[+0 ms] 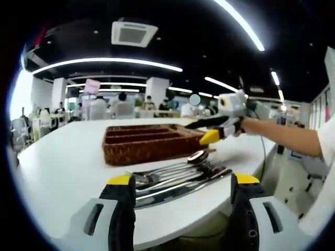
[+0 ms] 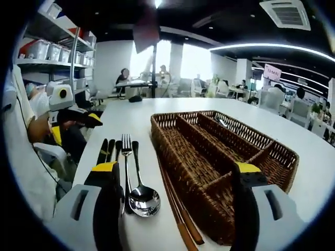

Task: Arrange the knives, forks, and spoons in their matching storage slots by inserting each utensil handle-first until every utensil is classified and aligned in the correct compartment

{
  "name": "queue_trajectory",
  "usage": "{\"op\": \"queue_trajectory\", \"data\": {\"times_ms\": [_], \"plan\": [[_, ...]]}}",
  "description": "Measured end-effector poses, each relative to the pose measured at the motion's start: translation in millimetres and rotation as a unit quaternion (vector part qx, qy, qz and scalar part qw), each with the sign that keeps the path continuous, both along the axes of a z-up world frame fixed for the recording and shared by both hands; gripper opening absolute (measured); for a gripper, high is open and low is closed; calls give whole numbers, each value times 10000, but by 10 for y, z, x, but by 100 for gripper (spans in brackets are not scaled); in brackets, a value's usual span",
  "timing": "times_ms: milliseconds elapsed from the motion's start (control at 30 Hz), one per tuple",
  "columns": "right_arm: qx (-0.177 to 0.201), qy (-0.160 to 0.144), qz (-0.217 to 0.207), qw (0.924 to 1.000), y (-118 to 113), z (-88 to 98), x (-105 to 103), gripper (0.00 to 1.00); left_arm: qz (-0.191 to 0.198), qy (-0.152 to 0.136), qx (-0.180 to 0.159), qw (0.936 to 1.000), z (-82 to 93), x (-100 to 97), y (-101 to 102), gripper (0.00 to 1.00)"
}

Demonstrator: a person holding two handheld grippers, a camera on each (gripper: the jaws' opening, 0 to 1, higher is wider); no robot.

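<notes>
Basket three slots | spoon one; fork one (beside) | grippers both wide

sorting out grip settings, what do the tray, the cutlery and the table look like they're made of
Tray: woven wicker or rattan, brown and matte, with the weave showing on its walls. Spoon and fork: likely polished steel, mirror bright with reflections. Chopsticks: apparently brown wood, though lacquered plastic is possible. Table: smooth white top, probably laminate.
</notes>
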State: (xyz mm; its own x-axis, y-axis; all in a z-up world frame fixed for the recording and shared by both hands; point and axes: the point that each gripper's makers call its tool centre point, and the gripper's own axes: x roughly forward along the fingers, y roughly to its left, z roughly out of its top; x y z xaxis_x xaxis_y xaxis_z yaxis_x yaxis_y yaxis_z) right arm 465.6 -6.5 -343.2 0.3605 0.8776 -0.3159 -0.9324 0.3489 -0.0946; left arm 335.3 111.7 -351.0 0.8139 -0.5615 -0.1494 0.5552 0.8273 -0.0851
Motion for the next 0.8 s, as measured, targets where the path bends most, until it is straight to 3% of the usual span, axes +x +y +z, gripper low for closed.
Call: {"op": "queue_trajectory", "data": {"times_ms": [300,800], "plan": [[143,48,-103,9998,-49,-6,-91,91,-159,-25,-102,9998,-5,71,-64,71],[353,85,-102,9993,-105,-42,-329,91,-434,-120,97,9989,7,264,-103,62]]}}
